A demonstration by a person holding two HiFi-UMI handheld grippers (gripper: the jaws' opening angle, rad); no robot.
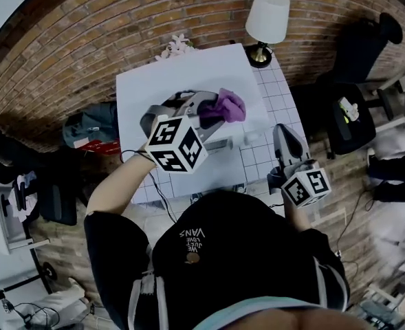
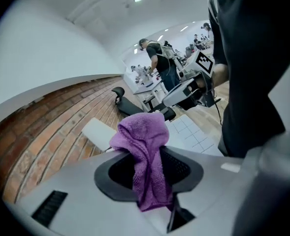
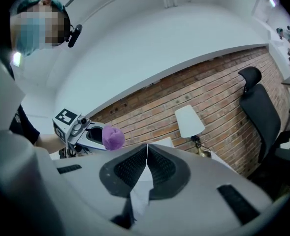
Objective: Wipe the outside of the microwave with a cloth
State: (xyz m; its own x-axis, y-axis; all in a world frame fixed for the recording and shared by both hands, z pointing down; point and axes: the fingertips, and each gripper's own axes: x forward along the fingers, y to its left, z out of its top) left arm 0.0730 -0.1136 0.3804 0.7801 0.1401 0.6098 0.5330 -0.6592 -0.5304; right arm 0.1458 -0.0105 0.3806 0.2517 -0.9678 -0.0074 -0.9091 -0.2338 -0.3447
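Note:
The white microwave (image 1: 181, 81) is seen from above, its flat top filling the middle of the head view. My left gripper (image 1: 212, 113) hovers over its top, shut on a bunched purple cloth (image 1: 227, 106). In the left gripper view the cloth (image 2: 142, 132) hangs pinched between the jaws of the left gripper (image 2: 152, 154). My right gripper (image 1: 283, 132) is held off the microwave's right side, over the tiled table. In its own view the right gripper (image 3: 146, 149) has its jaws closed together with nothing between them, and the cloth (image 3: 113, 137) shows at the left.
A white-shaded lamp (image 1: 267, 18) stands at the table's back right corner by the brick wall (image 1: 85, 40). A black office chair (image 1: 360, 47) is to the right. The white tiled table (image 1: 279, 96) shows beside the microwave. A bag (image 1: 89, 126) lies at the left.

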